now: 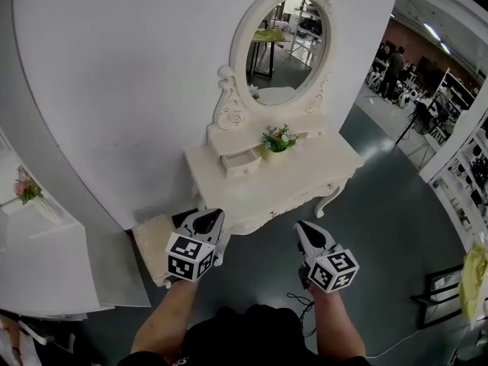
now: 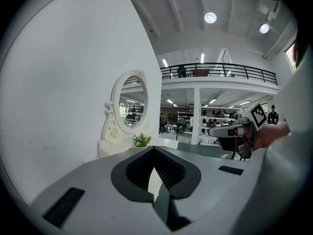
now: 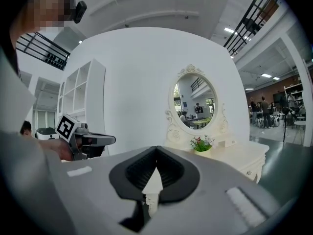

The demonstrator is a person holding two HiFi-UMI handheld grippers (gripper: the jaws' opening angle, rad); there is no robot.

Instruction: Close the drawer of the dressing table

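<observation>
Nearest, left gripper [image 1: 207, 221] and right gripper [image 1: 306, 230], each with jaws pressed together on nothing, both short of the dressing table [image 1: 290, 181]. Beyond, on its surface, small drawer [image 1: 242, 162] standing pulled out of the raised tier, flower pot [image 1: 277, 139] just beside it at right. Farthest, oval mirror [image 1: 288, 43] against white wall [image 1: 114, 75].

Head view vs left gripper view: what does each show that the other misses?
Head view only: the small drawer, pulled out, and the table's curved leg. Left gripper view only: the balcony railing and round ceiling lights. Both: the oval mirror, the flower pot, the right tongs.
</observation>
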